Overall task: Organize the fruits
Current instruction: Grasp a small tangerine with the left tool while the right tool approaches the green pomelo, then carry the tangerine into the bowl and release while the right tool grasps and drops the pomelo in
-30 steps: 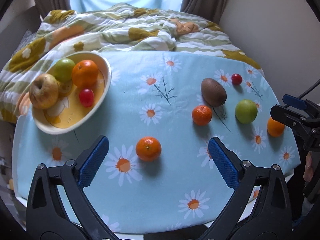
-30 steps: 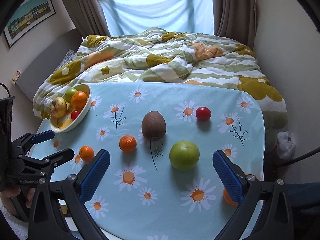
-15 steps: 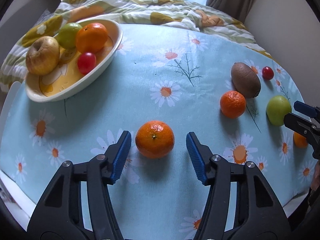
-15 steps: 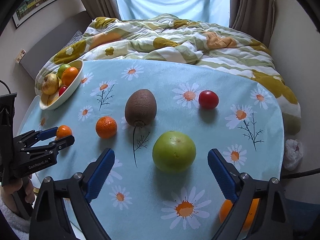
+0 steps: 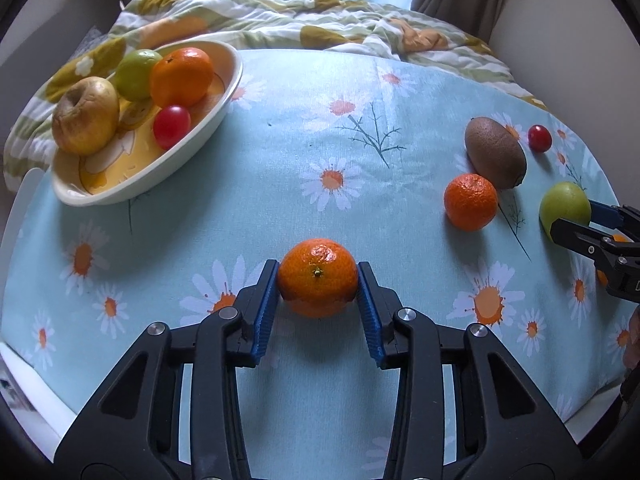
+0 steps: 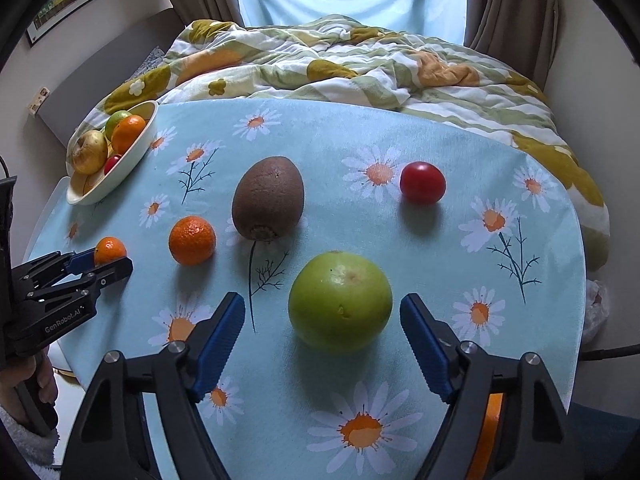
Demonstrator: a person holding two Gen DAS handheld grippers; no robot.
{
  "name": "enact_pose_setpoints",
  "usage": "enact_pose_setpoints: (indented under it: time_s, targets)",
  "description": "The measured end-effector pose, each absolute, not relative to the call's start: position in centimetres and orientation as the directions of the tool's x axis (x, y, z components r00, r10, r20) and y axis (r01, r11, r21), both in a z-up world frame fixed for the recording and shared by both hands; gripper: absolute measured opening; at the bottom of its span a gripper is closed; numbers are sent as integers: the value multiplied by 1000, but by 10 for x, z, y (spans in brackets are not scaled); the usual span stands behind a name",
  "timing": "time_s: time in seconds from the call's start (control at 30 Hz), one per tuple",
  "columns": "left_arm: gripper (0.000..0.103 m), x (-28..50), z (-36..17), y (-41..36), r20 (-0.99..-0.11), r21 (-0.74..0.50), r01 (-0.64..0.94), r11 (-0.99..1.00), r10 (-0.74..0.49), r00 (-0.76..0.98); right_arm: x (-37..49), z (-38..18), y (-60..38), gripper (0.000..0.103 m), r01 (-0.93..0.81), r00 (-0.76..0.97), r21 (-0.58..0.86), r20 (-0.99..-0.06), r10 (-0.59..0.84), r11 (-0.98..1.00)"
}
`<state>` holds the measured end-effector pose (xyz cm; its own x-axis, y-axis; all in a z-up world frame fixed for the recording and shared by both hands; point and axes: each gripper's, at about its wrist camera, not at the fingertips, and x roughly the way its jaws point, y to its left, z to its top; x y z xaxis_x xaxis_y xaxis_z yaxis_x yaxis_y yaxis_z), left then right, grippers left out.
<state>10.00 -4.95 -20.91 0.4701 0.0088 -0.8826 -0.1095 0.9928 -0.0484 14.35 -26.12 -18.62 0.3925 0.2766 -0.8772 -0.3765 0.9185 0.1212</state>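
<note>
low in the left wrist view, the left gripper point(image 5: 317, 286) has clamped its blue pads on both sides of a mandarin point(image 5: 317, 276) that sits on the daisy tablecloth point(image 5: 280, 152). the pads meet the round skin only at its widest bulge, so a quick lift could let it roll out and drop. the bowl point(image 5: 200, 136) stands well apart at the far left, already holding an apple, a green fruit, an orange and a cherry tomato, so a careless drop there might knock one over the low rim. a second mandarin point(image 5: 470, 201) and a kiwi point(image 5: 495, 153) lie to the right.

from the right wrist view, the right gripper point(image 6: 322, 338) has just been closing, yet its pads stand clear of the green apple point(image 6: 340, 300) between them. the apple sits nearer the right pad, so that pad will likely land first and nudge it sideways toward the kiwi point(image 6: 268, 198). a cherry tomato point(image 6: 422, 182) rests farther back, close to the table's far edge.
</note>
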Motion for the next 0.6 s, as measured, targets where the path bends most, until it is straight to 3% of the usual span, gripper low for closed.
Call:
enact_pose_setpoints:
  time_s: [0.33, 0.47, 0.6]
  targets:
    - [44, 90, -208, -50, -882, -54, -97, 994, -2, 470, 150, -192, -260, 62, -361, 396, 122, -877, 271, 924]
    - [44, 83, -205, -48, -879, -63, -105, 993, -5, 477, 151, -192, -259, 49, -349, 419, 99, -873, 249, 932]
    - [44, 77, -199, -46, -872, -73, -113, 991, -9, 490, 150, -189, -262, 49, -353, 418, 105, -871, 257, 930]
